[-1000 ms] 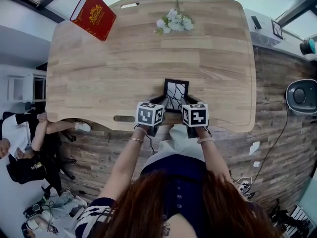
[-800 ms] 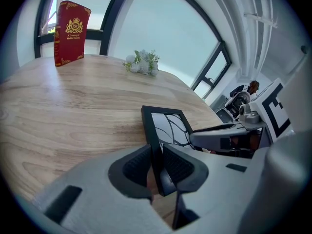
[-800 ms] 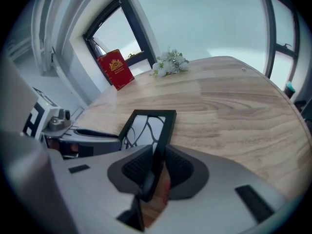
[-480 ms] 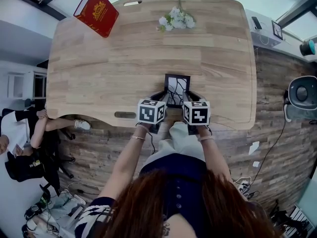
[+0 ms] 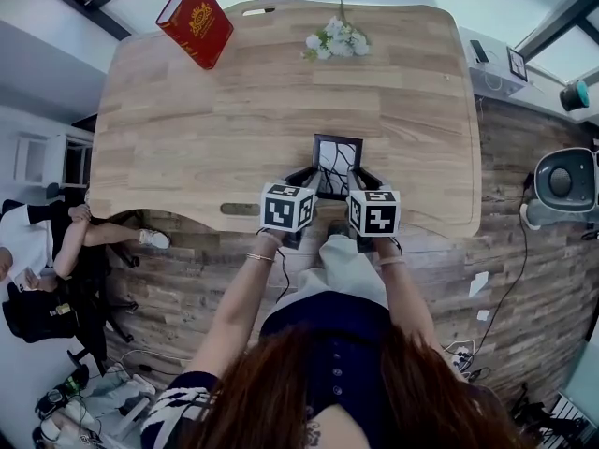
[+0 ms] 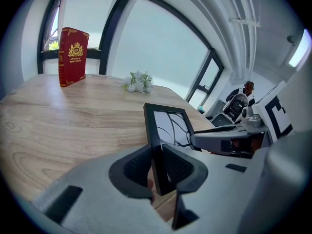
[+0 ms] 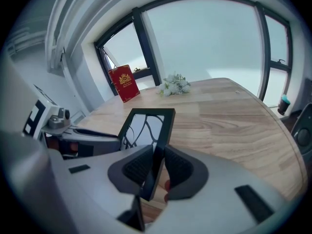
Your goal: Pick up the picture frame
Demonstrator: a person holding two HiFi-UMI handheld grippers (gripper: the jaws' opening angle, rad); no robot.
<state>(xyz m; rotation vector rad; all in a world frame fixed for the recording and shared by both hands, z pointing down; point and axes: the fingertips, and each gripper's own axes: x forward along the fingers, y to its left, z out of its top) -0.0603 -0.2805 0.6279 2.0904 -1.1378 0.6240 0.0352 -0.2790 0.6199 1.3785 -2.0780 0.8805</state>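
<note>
Head view: left gripper (image 5: 306, 177) and right gripper (image 5: 361, 177) still clamp picture frame (image 5: 335, 164).

grey left claw (image 6: 158, 168) and right claw (image 7: 157, 168), black ribbed pads (image 6: 136, 167), marker-printed cubes (image 5: 285, 207), navy buttoned top (image 5: 329, 363), bracelets (image 5: 255, 261)

Daylight is pouring through tall black-framed windows (image 6: 161, 52) behind the pale wooden bench (image 5: 187, 148), which is standing on a dark plank floor (image 5: 510, 157).
</note>
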